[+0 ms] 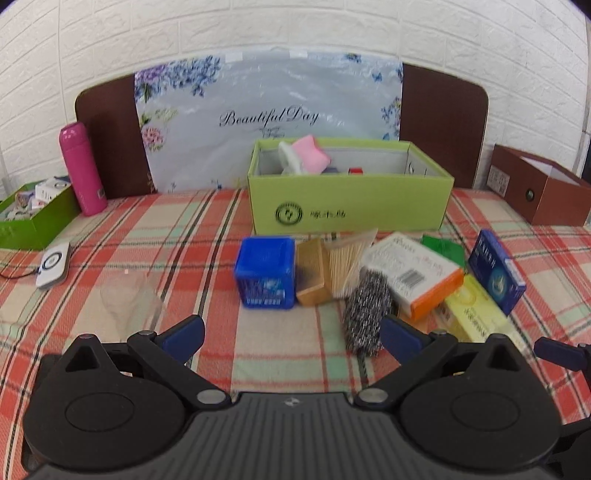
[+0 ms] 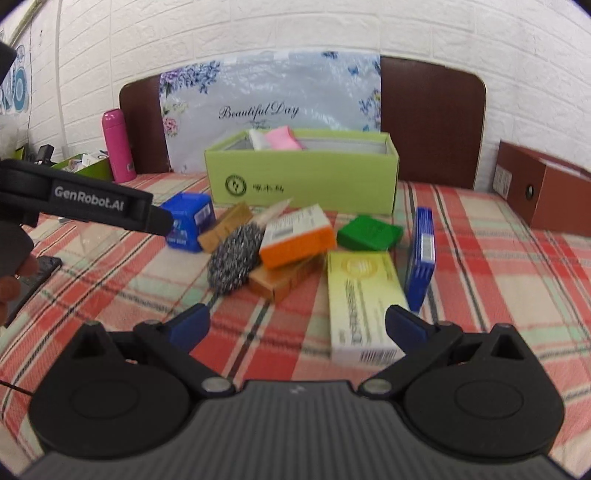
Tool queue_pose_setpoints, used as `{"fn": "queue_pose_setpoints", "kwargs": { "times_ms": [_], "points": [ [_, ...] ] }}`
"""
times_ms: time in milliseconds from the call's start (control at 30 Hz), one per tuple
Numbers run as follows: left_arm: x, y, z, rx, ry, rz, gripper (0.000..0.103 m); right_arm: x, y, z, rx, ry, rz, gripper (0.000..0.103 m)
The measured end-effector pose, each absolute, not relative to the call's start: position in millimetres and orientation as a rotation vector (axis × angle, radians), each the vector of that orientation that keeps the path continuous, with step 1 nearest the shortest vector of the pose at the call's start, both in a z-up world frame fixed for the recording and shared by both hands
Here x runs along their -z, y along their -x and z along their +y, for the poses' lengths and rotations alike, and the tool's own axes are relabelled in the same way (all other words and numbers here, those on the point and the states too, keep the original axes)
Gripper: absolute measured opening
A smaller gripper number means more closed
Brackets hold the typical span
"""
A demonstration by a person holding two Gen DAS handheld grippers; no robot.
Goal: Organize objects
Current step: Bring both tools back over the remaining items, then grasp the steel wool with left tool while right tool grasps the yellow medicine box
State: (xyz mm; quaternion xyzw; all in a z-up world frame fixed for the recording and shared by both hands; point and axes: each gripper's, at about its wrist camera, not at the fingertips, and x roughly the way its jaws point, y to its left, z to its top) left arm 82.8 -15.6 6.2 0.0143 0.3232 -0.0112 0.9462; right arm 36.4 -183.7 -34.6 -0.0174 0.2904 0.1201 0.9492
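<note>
On the cloth lay one steel scourer (image 2: pixel 233 261), one blue tub (image 1: pixel 265 272) and six small cartons — plus three open boxes: two green, one brown (image 1: pixel 541 188) — and one pink flask (image 1: pixel 82 168).

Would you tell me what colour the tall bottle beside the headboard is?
The bottle is pink, seen best in the left wrist view.

Pink bottle (image 1: pixel 82 169) beside floral bag (image 1: pixel 266 118), brown headboard (image 1: pixel 443 122), white brick wall (image 1: pixel 295 26).
</note>
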Motion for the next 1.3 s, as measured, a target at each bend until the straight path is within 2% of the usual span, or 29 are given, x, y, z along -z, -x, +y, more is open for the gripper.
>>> {"fn": "queue_pose_setpoints", "kwargs": {
  "times_ms": [400,733,900,933,1000,1133,1167,1233,1300],
  "points": [
    [26,-74,-2,0.01,-0.029,0.761,0.103,52,-31,-188,-0.2,0.014,0.625,0.103],
    [19,-81,-16,0.271,-0.016,0.71,0.102,56,-67,-209,-0.162,0.054,0.61,0.102],
    [21,-108,-28,0.337,0.033,0.717,0.087,62,-81,-209,-0.168,0.097,0.639,0.085],
    [22,-113,-28,0.341,0.047,0.722,0.084,64,-82,-210,-0.169,0.09,0.653,0.067],
    [24,-127,-29,0.354,0.066,0.729,0.074,65,-78,-215,-0.168,0.054,0.677,0.066],
    [32,-151,-29,0.356,0.107,0.767,0.065,60,-55,-219,-0.206,0.021,0.682,0.066],
    [34,-156,-29,0.362,0.122,0.78,0.06,59,-49,-219,-0.217,0.019,0.683,0.066],
    [39,-162,-31,0.386,0.132,0.805,0.039,58,-39,-217,-0.238,0.02,0.692,0.066],
    [41,-161,-29,0.385,0.149,0.809,0.033,56,-30,-214,-0.265,0.021,0.701,0.066]
  ]
}}
